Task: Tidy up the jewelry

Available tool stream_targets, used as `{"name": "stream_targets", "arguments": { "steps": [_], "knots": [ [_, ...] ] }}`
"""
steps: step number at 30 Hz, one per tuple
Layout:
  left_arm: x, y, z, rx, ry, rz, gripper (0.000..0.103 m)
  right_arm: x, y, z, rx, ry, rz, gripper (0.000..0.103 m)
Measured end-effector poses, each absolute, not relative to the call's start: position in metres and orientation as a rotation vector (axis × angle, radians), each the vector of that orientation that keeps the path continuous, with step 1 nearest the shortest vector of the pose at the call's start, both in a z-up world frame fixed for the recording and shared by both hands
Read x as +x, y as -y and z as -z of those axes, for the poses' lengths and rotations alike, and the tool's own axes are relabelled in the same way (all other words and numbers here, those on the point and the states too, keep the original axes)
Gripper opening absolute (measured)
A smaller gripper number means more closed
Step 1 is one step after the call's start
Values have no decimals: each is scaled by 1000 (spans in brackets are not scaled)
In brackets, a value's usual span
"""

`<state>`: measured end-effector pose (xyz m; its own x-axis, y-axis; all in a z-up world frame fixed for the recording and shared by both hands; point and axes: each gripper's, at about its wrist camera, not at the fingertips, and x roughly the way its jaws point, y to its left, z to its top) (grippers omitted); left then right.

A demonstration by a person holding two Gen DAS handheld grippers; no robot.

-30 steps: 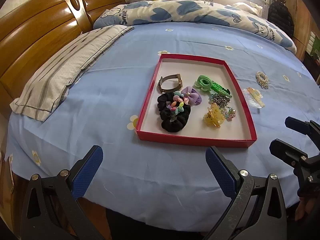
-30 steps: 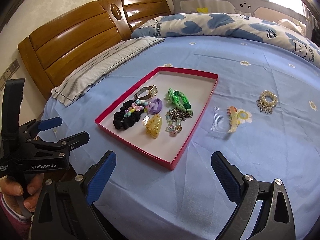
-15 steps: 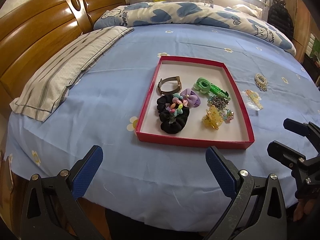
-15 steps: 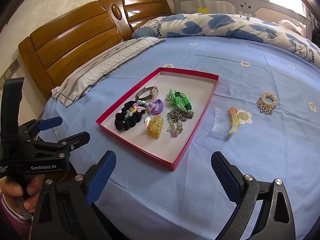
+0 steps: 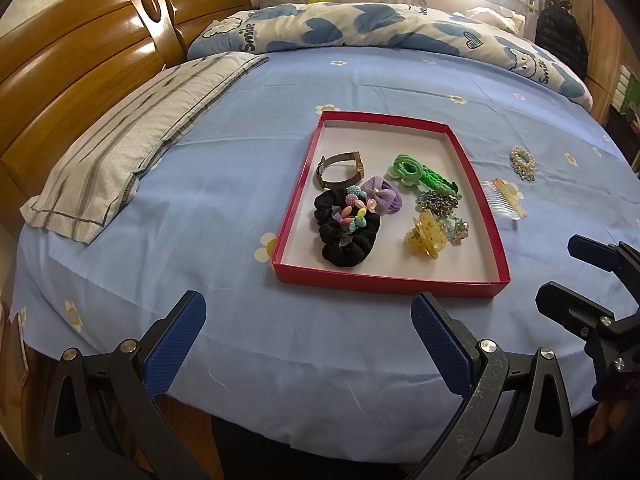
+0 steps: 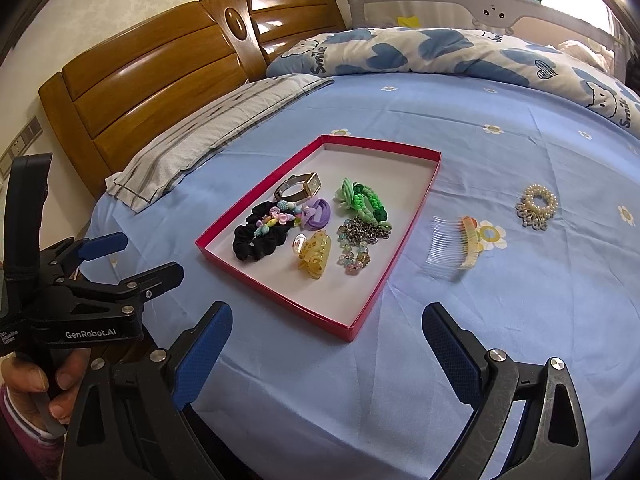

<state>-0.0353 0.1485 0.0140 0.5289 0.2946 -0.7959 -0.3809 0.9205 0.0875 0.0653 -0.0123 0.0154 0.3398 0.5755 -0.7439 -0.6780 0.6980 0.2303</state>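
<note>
Both views sit slightly farther back than a second ago; nothing on the bed (image 5: 360, 92) has shifted. Red tray (image 6: 376, 294) holds scrunchie (image 5: 346, 236), watch (image 5: 340, 168), yellow claw clip (image 6: 314, 254). Right of it lie comb (image 6: 454, 246) and pearl scrunchie (image 6: 538, 204). Left gripper (image 5: 308, 344) and right gripper (image 6: 326, 354) hover gaping, empty, at the near edge.

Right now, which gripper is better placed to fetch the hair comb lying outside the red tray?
Probably the right gripper: open, and the hair comb lies on the sheet on its side of the red tray.
</note>
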Motion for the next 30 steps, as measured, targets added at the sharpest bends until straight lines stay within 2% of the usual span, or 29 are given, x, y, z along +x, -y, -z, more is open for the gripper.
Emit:
{"name": "stream_targets", "arguments": {
  "steps": [30],
  "knots": [
    [-35,-148,-12,-99,-939,-399,103,65,12,-15,-129,-910,-820,97]
  ]
}}
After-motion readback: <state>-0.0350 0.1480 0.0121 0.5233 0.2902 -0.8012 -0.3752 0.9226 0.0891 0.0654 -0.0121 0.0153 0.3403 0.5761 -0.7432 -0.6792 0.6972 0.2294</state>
